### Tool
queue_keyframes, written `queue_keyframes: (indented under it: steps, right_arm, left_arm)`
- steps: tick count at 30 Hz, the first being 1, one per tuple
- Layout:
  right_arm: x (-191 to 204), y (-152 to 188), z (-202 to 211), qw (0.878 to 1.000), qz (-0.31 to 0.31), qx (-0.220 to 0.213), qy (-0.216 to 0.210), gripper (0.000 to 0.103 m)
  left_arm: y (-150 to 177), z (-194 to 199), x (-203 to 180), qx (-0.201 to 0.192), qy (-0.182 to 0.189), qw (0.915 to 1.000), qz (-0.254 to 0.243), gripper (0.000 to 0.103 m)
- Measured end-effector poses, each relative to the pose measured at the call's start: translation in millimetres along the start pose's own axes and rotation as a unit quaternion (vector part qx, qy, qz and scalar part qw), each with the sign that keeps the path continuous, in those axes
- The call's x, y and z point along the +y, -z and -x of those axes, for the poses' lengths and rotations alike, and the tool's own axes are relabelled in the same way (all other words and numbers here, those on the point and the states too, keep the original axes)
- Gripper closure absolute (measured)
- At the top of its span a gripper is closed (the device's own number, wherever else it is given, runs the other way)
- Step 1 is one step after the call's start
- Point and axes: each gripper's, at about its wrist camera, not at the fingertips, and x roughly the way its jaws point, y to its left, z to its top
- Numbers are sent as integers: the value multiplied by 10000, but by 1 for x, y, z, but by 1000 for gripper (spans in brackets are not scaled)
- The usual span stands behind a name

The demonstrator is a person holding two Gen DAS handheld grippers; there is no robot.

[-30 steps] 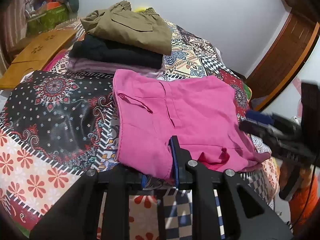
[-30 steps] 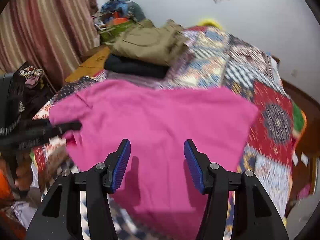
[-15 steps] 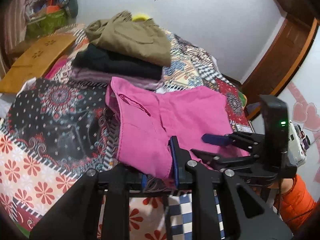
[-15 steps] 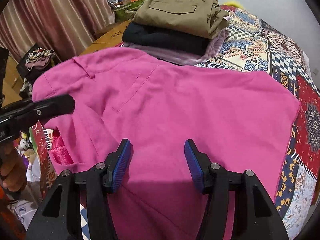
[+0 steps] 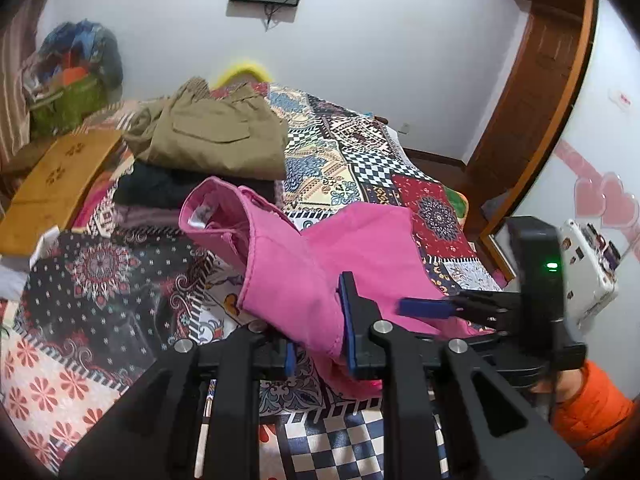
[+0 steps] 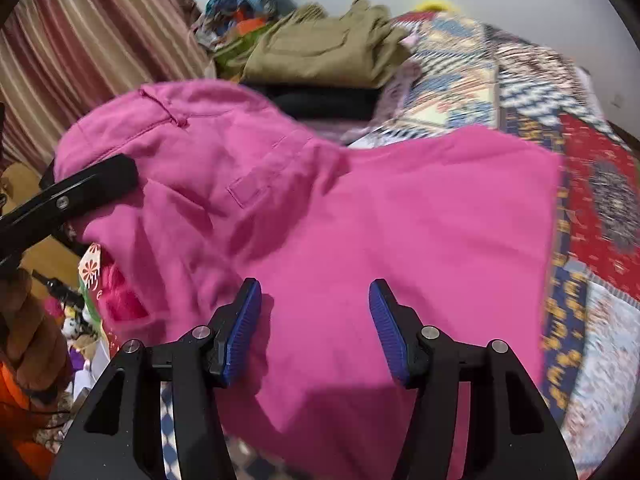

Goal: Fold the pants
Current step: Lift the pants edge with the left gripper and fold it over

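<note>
The bright pink cotton pants (image 6: 360, 216) are spread across the near edge of the patchwork-quilted bed (image 5: 352, 160), their long axis running side to side in front of both tools. One end is pinched and raised by the clenched left gripper (image 5: 320, 344). The right gripper (image 6: 316, 328) is held released above the flat middle, its blue-padded fingers (image 6: 386, 328) apart with nothing clamped, the free end lying farther to its right.

Pants (image 5: 304, 264): pink woven cloth, matt, creased. Bedspread (image 5: 352, 160): printed cloth, matt, slight sheen lower left of the left view. Olive garment (image 5: 216, 136): matt twill-like cloth. Board (image 5: 60, 176) at left: smooth wood. Gripper pads (image 6: 244, 328): blue, ribbed; frames matt black plastic, metal screws. Door frame (image 5: 536, 92): varnished wood.
</note>
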Motion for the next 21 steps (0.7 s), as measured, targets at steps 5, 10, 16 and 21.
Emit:
queue_keyframes:
  steps: [5, 10, 16, 21]
  right_arm:
    - [-11, 17, 4, 9998, -131, 59, 126, 50]
    - [-12, 26, -6, 9997, -239, 106, 28, 48]
    - [-16, 31, -3, 9993, -347, 18, -101, 47]
    - [-18, 37, 12, 9987, -486, -105, -110, 47]
  left_arm:
    - [-4, -1, -15, -16, 152, 9997, -187, 85]
    - [-6, -5, -39, -14, 242, 9985, -495, 85]
    - [-14, -11, -65, 6, 515, 9957, -772, 85]
    - [-15, -16, -80, 24, 592, 9934, -978, 85]
